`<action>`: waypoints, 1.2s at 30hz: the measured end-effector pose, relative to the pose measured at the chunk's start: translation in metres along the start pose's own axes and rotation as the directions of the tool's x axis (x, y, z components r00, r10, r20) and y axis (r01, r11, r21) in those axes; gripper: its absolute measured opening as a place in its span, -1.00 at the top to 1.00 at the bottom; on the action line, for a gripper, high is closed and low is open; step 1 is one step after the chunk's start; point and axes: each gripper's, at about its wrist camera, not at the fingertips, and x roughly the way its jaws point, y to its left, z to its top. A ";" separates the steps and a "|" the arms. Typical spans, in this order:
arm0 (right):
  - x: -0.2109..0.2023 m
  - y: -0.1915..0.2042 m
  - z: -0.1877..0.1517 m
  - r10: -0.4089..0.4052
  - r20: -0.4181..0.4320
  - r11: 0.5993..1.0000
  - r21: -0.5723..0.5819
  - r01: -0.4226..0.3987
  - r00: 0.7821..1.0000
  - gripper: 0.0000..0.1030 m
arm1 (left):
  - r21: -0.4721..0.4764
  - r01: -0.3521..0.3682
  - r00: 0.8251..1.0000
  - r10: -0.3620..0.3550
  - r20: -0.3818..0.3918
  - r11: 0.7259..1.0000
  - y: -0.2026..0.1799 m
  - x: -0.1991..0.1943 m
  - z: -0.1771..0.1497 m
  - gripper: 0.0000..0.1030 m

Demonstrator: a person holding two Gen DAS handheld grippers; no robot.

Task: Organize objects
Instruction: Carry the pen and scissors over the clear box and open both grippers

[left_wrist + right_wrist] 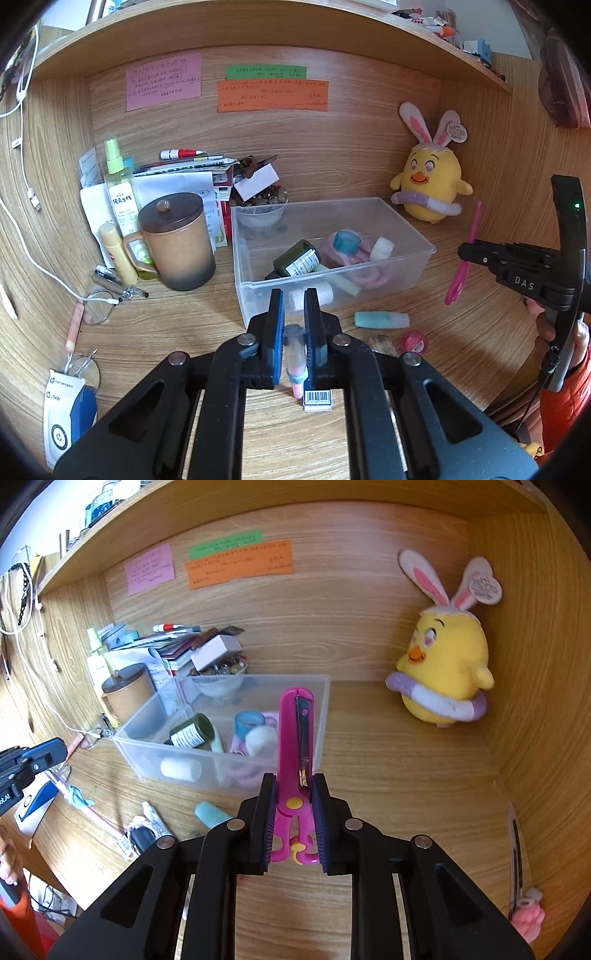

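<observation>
Grippers both clenched: left gripper [294, 325] grasps pink tube [295, 360], right gripper [294, 812] grasps pink scissors [295, 753], likely bound for far clear bin [406, 221].

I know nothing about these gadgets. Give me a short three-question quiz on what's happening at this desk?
1. True or false: the right tool grips pink plastic scissors.
2. What does the left tool hold? A) pink-and-blue pen B) teal capped tube C) nothing
3. Which dark item lies in the clear plastic bin?

Key: 1 true; 2 A; 3 the dark green labelled bottle.
</observation>
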 end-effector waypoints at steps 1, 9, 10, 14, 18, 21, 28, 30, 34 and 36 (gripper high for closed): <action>0.000 0.002 0.002 0.002 0.003 1.000 -0.005 -0.002 1.000 0.67 | 0.002 -0.005 1.000 0.005 0.002 1.000 0.001 0.000 0.002 0.82; 0.005 0.015 0.022 0.025 0.031 0.999 -0.039 -0.023 0.999 0.67 | -0.001 0.004 1.000 -0.003 0.030 1.000 0.009 0.002 0.031 0.82; 0.006 0.015 0.025 0.029 0.032 0.999 -0.041 -0.027 0.999 0.67 | -0.001 0.000 0.999 0.000 0.038 1.000 0.010 0.001 0.036 0.82; 0.008 0.017 0.040 0.035 0.046 0.998 -0.056 -0.033 0.998 0.67 | -0.015 0.005 0.998 -0.004 0.062 1.000 0.016 -0.001 0.057 0.82; 0.011 0.022 0.054 0.039 0.061 0.996 -0.081 -0.034 0.997 0.67 | -0.025 -0.019 0.994 0.021 0.108 1.000 0.019 -0.005 0.076 0.82; 0.019 0.029 0.064 0.046 0.060 0.994 -0.102 -0.039 0.997 0.67 | -0.027 -0.045 0.989 0.048 0.137 0.999 0.019 -0.002 0.087 0.82; 0.049 0.051 0.073 0.065 0.002 0.982 -0.178 -0.063 0.998 0.67 | -0.024 -0.108 0.988 0.110 0.107 0.994 0.020 0.034 0.096 0.82; 0.060 0.058 0.074 0.060 -0.017 0.977 -0.202 -0.062 0.998 0.67 | -0.029 -0.103 0.991 0.105 0.079 0.994 0.021 0.048 0.096 0.82; 0.084 0.067 0.075 0.073 -0.085 0.966 -0.240 -0.092 0.994 0.67 | -0.025 -0.104 0.994 0.105 0.029 0.994 0.021 0.072 0.094 0.82; 0.095 0.071 0.073 0.078 -0.122 0.961 -0.255 -0.108 0.989 0.67 | -0.023 -0.093 0.996 0.093 0.009 0.995 0.021 0.081 0.093 0.82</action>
